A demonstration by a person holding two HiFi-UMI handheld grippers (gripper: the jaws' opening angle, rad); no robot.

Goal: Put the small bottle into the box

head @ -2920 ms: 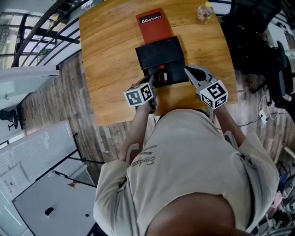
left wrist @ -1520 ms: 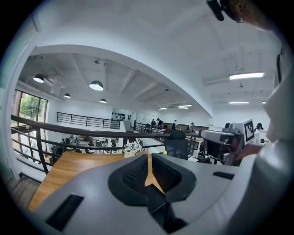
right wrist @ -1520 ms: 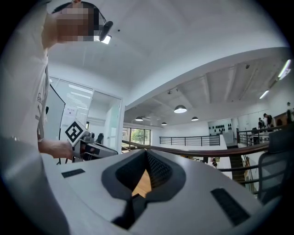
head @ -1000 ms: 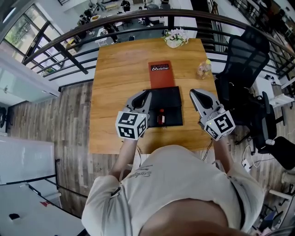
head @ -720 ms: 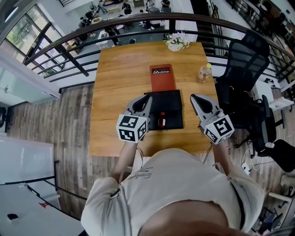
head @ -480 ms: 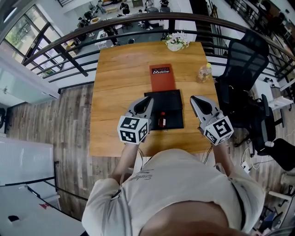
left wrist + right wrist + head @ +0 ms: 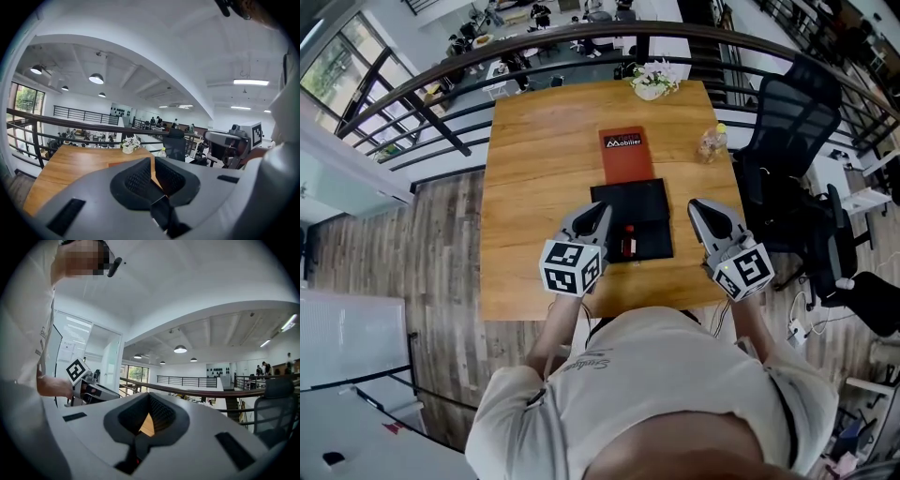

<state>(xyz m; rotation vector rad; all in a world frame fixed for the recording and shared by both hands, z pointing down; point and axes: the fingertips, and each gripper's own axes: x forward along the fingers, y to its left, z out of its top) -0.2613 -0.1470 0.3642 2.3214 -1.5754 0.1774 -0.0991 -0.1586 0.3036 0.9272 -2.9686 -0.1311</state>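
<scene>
In the head view the small dark bottle [image 7: 627, 242], with a red top, lies inside the open black box [image 7: 652, 246] at the near middle of the wooden table [image 7: 534, 187]. My left gripper [image 7: 602, 208] hovers at the box's left side, raised above the table. It is shut and holds nothing [image 7: 152, 161]. My right gripper [image 7: 696, 204] hangs to the right of the box, clear of it. Its jaws also meet at the tips and are empty [image 7: 149, 397]. Neither gripper touches the bottle or the box.
A red flat pack [image 7: 622, 153] lies just beyond the box. A clear plastic bottle [image 7: 710, 143] stands at the table's right edge and a flower pot [image 7: 651, 81] at the far edge. A black office chair [image 7: 792, 122] is at the right. A railing [image 7: 441, 84] runs behind.
Nearly three seconds ago both grippers were down at the box's front. They have since drawn back and risen. Over the last second they hardly moved and the bottle stayed in the box.
</scene>
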